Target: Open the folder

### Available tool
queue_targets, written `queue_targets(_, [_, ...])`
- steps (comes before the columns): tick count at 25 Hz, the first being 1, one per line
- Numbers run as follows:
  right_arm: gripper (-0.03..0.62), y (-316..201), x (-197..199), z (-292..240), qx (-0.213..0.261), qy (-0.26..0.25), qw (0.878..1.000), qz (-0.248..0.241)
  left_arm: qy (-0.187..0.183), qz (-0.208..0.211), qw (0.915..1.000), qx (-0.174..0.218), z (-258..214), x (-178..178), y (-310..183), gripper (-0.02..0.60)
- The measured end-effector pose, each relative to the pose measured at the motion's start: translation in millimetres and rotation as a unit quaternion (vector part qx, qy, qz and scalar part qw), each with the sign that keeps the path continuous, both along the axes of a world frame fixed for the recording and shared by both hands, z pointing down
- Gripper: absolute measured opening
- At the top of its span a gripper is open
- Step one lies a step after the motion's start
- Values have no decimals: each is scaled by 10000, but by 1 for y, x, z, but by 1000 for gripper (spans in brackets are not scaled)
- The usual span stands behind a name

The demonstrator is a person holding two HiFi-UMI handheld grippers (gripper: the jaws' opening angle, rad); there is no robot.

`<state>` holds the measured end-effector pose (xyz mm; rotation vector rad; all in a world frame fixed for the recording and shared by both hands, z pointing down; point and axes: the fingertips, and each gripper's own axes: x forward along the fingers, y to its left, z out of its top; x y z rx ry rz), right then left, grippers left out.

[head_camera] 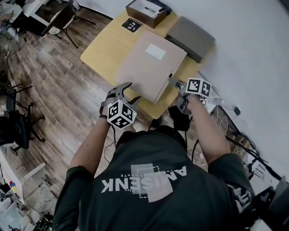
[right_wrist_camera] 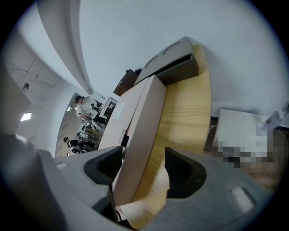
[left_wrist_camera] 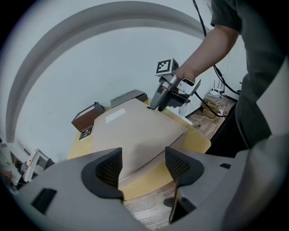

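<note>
A beige box folder (head_camera: 151, 65) with a white label lies shut on the yellow table (head_camera: 101, 49). My left gripper (head_camera: 128, 92) is open at the folder's near left corner, just off the table's front edge. In the left gripper view the folder (left_wrist_camera: 135, 131) lies ahead of the open left gripper (left_wrist_camera: 143, 164), with nothing between its pads. My right gripper (head_camera: 175, 83) is open at the folder's near right side, by a small black clasp. In the right gripper view the folder's side wall (right_wrist_camera: 144, 126) runs past the left finger of the right gripper (right_wrist_camera: 143, 164), and the pads do not press on it.
A grey flat case (head_camera: 189, 37) lies behind the folder at the right. A brown open box (head_camera: 146, 11) and a black marker card (head_camera: 132, 25) sit at the table's far end. Cables (head_camera: 221, 106) lie on the floor at the right, office chairs (head_camera: 18, 122) at the left.
</note>
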<state>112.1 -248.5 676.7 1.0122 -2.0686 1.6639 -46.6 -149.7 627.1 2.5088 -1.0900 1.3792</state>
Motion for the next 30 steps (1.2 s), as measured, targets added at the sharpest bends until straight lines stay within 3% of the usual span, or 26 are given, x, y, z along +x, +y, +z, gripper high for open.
queue_targets(6, [278, 3, 0, 6, -320, -310, 9988, 209, -150, 206, 9997, -46, 12, 8, 2, 281])
queue_targets(14, [278, 4, -1, 6, -286, -352, 9988, 170, -726, 625, 9952, 187, 23, 13, 2, 281])
queue_targets(20, [279, 2, -1, 8, -268, -329, 9990, 135, -944, 828, 9911, 440, 22, 16, -2, 281])
queue_targets(30, [287, 4, 1, 9, -317, -420, 9985, 121, -661, 805, 9896, 994, -3, 30, -9, 281])
